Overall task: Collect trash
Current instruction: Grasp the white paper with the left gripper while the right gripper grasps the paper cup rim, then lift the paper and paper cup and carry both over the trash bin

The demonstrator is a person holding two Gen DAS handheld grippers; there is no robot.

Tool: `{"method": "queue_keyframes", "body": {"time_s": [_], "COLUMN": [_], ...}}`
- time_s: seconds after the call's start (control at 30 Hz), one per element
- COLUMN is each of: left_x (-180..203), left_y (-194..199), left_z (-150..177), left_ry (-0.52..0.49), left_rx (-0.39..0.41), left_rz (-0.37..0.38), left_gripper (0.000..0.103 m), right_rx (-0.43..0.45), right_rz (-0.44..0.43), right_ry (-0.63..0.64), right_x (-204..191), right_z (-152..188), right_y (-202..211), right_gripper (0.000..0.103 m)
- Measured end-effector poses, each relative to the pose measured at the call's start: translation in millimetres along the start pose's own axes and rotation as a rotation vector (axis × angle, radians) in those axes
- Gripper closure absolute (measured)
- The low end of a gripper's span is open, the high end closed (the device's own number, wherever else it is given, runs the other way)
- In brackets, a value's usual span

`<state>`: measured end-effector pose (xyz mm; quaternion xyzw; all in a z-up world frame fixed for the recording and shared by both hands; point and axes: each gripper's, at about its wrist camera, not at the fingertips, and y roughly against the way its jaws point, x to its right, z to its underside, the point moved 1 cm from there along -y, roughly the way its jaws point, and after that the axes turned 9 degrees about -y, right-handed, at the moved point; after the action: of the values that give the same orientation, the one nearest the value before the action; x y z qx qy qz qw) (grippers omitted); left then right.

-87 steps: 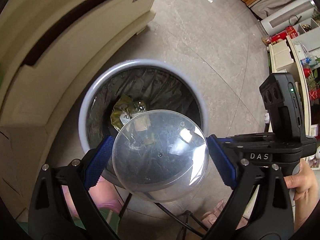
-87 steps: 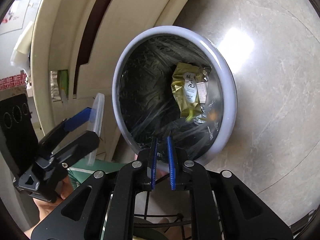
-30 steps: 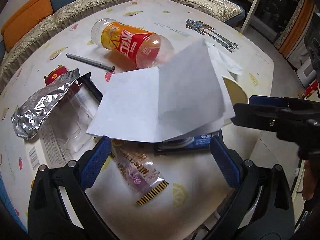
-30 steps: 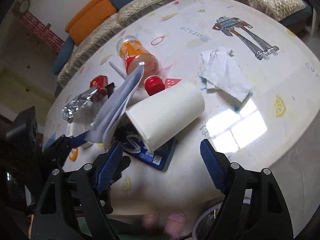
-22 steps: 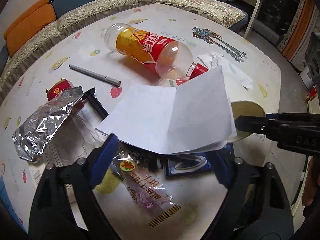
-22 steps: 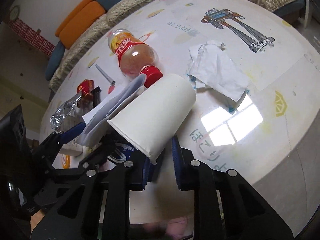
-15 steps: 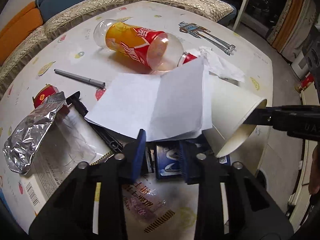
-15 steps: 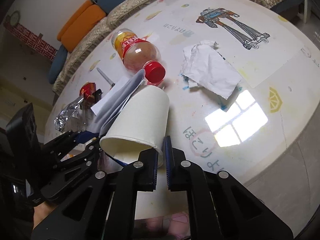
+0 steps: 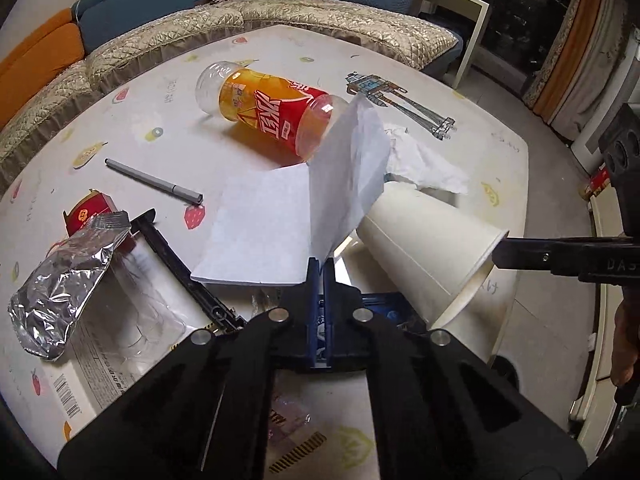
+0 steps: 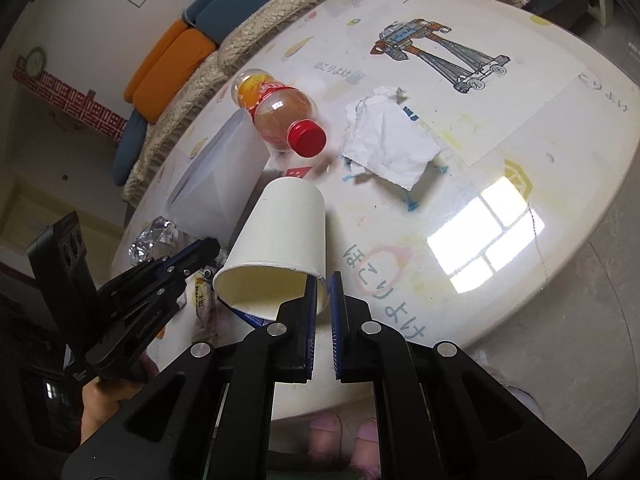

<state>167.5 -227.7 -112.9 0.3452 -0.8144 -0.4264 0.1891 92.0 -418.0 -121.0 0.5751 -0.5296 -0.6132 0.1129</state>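
My left gripper [image 9: 319, 270] is shut on the near edge of a folded white paper sheet [image 9: 280, 216], lifting its fold; the sheet also shows in the right wrist view [image 10: 218, 184]. My right gripper [image 10: 322, 286] is shut on the rim of a white paper cup [image 10: 280, 240], held tilted with its mouth toward me. In the left wrist view the cup [image 9: 428, 240] hangs at the right from the right gripper's finger [image 9: 560, 258]. A red-capped orange drink bottle [image 9: 272, 112] lies on the table behind the sheet.
On the round white table [image 9: 180, 72] lie a crumpled white paper [image 10: 388, 140], a foil bag [image 9: 64, 280], a grey pen [image 9: 154, 182], a red packet [image 9: 86, 210], a clear plastic pack [image 9: 132, 316], a blue packet [image 9: 384, 308] and a snack wrapper [image 9: 292, 420]. A sofa [image 9: 240, 16] curves behind.
Both grippers left the trash bin and came to the table open. The left closed on the paper sheet, the right on the cup's rim. The cup is now tipped up off the table.
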Motion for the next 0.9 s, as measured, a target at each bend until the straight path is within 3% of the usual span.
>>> {"method": "queue_keyframes", "body": {"time_s": [0.43,0.67,0.77,0.83,0.9], "left_x": [11.1,28.4,39.0,45.1,49.9], "left_y": [42.7,54.6,43.3,31.7,20.7], "left_z": [-9.1,-16.8,-15.1,-9.2,-2.1], "left_ry": [-0.006,-0.026,-0.064,-0.09,-0.109], "left_rx": [0.065,0.087,0.053,0.023,-0.003], "left_rz": [0.002,0.019,0.009,0.005,-0.002], "left_gripper": [0.103,0.103,0.102,0.099,0.074], "right_rx": [0.035,0.055,0.063,0.072,0.076], "right_rz": [-0.103,-0.098,-0.093,-0.092,-0.083], "right_ry": [-0.033,-0.038,-0.045,-0.058,-0.053], "right_x": [4.0,9.9,14.1,16.8,17.0], "right_z": [6.0,6.4,5.0,4.2,4.0], "right_y": [39.0,54.1,54.8,55.5,56.2], "right_gripper": [0.099,0.099,0.099,0.099,0.099]}}
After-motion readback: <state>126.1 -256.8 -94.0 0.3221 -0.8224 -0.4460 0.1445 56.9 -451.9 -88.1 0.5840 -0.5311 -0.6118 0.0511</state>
